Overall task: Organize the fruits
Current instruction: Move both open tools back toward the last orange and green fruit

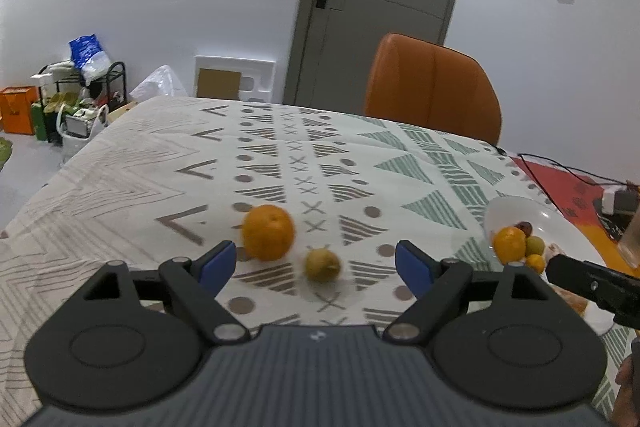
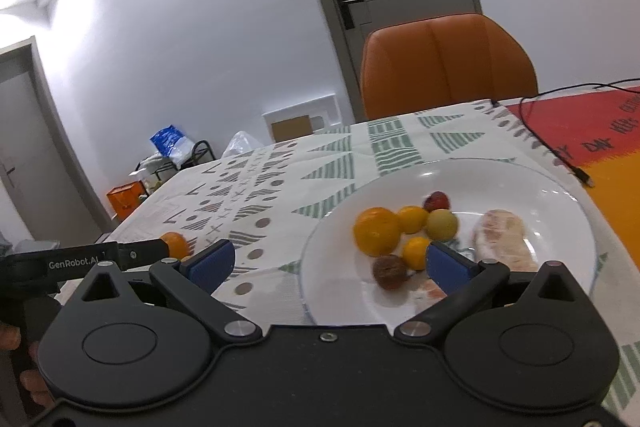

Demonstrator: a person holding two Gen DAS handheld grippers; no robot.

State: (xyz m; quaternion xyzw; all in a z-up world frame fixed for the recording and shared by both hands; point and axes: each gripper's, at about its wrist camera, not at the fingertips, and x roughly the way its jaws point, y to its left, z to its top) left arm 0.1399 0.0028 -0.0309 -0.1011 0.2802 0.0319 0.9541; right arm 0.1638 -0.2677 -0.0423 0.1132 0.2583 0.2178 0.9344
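In the left wrist view an orange [image 1: 267,233] and a small yellow-green fruit [image 1: 322,264] lie on the patterned tablecloth. My left gripper [image 1: 316,267] is open just behind them, with the green fruit between its blue pads. The white plate [image 1: 516,209] at right holds several fruits. In the right wrist view my right gripper [image 2: 328,263] is open and empty above the near rim of the plate [image 2: 500,175]. The plate holds a large orange [image 2: 376,231], small oranges, a yellow-green fruit [image 2: 442,225], a red fruit [image 2: 437,201], a brown fruit [image 2: 390,271] and a pale wrapped item [image 2: 504,239].
An orange chair [image 1: 434,87] stands at the table's far side. A black cable [image 2: 552,143] runs over the red and orange mat [image 2: 600,131] at right. A shoe rack and bags [image 1: 80,95] stand on the floor at left. A door is behind.
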